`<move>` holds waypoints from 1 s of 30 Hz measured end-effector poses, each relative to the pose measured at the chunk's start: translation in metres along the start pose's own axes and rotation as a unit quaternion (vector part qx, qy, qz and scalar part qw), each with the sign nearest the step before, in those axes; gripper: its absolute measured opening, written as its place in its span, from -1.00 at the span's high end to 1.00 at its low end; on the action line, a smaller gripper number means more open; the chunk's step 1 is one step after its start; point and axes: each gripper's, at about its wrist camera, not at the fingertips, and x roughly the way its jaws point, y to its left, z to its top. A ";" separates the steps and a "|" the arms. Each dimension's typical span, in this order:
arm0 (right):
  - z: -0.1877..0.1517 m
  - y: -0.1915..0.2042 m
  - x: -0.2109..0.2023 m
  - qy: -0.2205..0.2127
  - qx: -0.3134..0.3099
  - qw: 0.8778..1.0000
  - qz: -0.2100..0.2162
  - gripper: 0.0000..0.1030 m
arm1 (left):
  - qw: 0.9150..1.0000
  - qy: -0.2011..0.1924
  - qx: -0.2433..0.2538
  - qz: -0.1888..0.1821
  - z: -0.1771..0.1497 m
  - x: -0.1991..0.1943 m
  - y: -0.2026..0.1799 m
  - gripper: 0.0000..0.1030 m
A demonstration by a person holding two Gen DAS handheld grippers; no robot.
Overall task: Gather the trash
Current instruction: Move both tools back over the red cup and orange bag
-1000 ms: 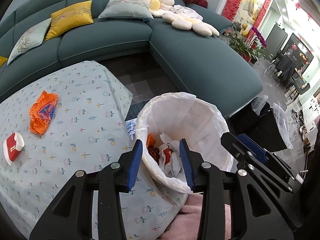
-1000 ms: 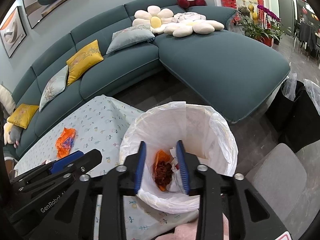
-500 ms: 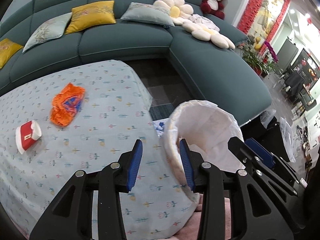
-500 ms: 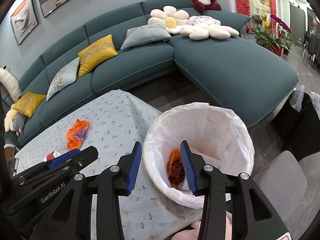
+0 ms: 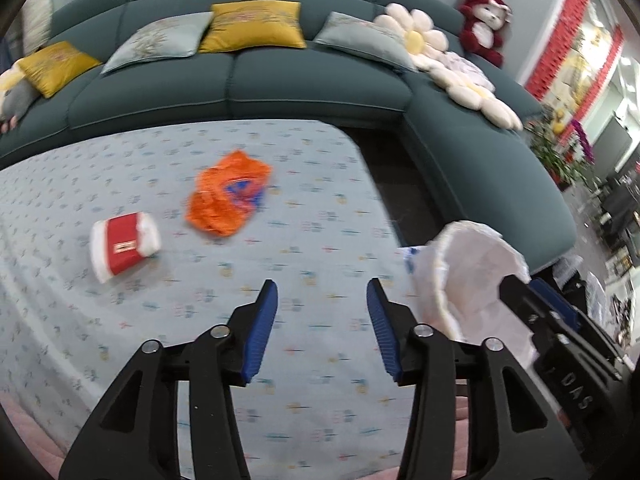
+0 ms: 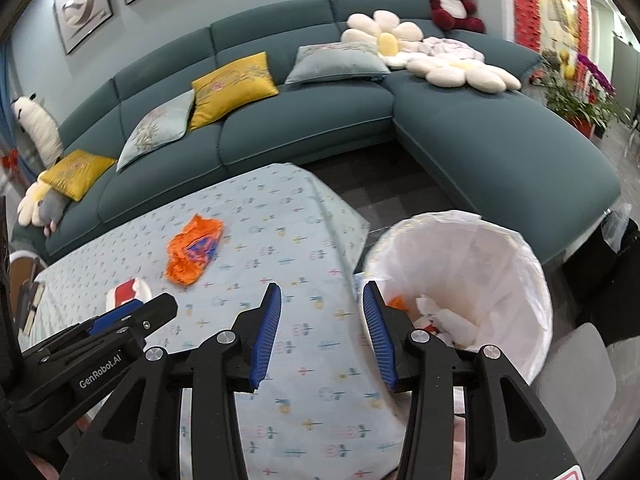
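Trash lies on a bench draped in a pale blue flowered cloth; an orange crumpled wrapper sits near the middle of it, and a red-and-white packet lies just beside it, apart from it, toward the left in the left wrist view. In the right wrist view the same wrapper shows further up the cloth, and the packet is partly hidden behind the other tool. Off the right edge of the bench stands a bin lined with a white bag; orange and white scraps lie at its bottom; in the left wrist view the bin shows only its rim and inner wall. The left hand-held gripper hangs over bare cloth, tilted downward; its blue-padded jaws have just been opening, they stand apart, and nothing is between them. The right hand-held gripper hangs over the bench edge next to the bin; its jaws have also just been opening, they stand apart and hold nothing; its right finger overlaps the bin's rim in the picture, though contact cannot be told. A dark teal sofa with yellow and grey cushions curves behind the bench. The left wrist view is blurred.
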 end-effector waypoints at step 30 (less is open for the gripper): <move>0.003 0.183 0.148 0.097 -0.114 0.988 0.048 0.18 | 0.986 0.035 -0.142 0.076 0.013 0.051 0.223 -0.22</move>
